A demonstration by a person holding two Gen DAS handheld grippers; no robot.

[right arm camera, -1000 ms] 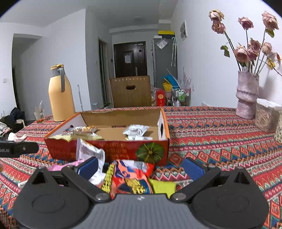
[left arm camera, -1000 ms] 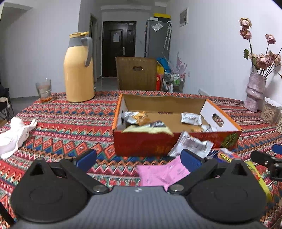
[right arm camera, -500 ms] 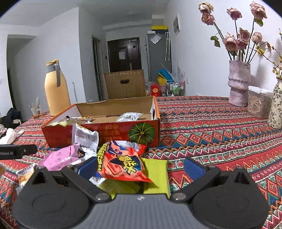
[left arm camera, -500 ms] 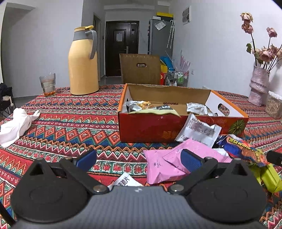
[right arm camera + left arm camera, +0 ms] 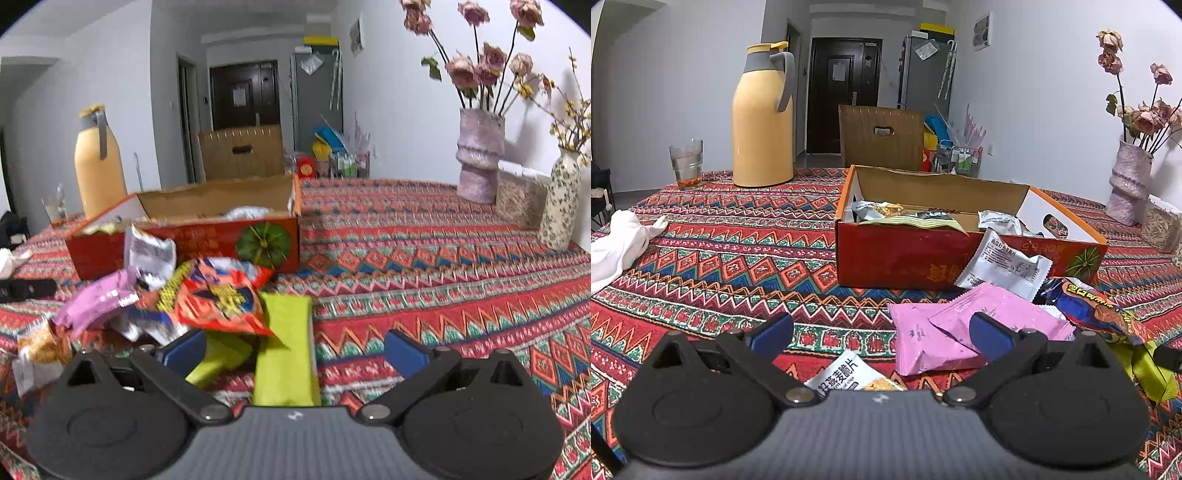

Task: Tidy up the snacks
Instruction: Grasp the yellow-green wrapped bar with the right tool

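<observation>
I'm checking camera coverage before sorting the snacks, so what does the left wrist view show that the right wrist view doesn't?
Only the left wrist view shows the white oat-crisp packet by its tongs and the packets lying inside the box. Only the right wrist view shows the floral vase and the whole of the green packet. Both show the red cardboard box, the yellow thermos, the pink packets, the red chip bag and the purple vase.
</observation>
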